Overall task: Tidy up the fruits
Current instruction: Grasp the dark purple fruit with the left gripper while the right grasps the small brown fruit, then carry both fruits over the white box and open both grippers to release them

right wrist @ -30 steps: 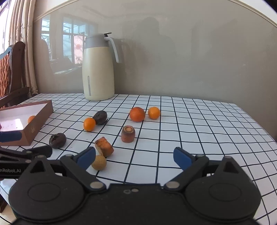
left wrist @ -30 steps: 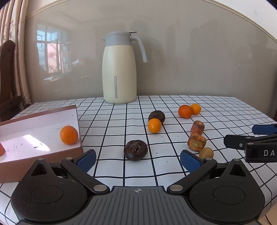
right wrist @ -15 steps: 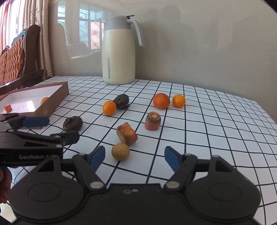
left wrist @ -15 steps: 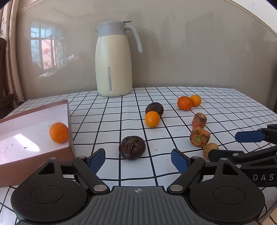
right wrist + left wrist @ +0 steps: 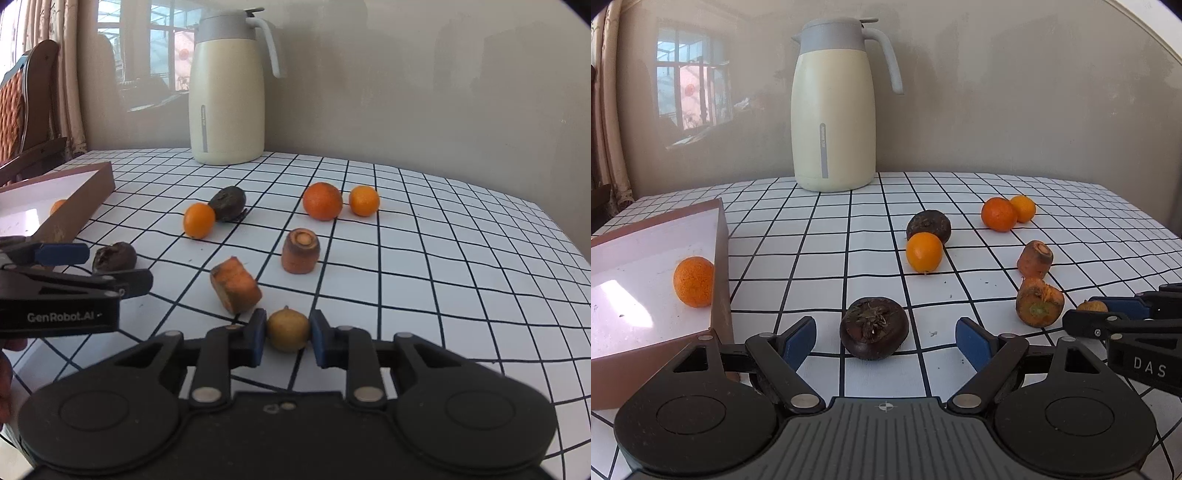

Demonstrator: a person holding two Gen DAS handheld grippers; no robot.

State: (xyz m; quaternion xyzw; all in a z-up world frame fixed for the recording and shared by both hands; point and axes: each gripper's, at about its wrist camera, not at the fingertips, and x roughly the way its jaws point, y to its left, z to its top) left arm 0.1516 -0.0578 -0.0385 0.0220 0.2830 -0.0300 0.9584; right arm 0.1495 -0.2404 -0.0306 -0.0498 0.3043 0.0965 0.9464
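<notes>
My right gripper (image 5: pixel 287 338) clamped the small tan fruit (image 5: pixel 288 329) at lower centre for boxing; left gripper (image 5: pixel 885 341) wide, straddling dark fruit (image 5: pixel 874 328)

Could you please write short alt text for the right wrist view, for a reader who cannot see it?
The right tool is shut on a small yellow-brown fruit on a black-and-white checked tablecloth. Beyond it lie carrot pieces, oranges and a dark fruit, with a cream jug behind and a box at left.
</notes>
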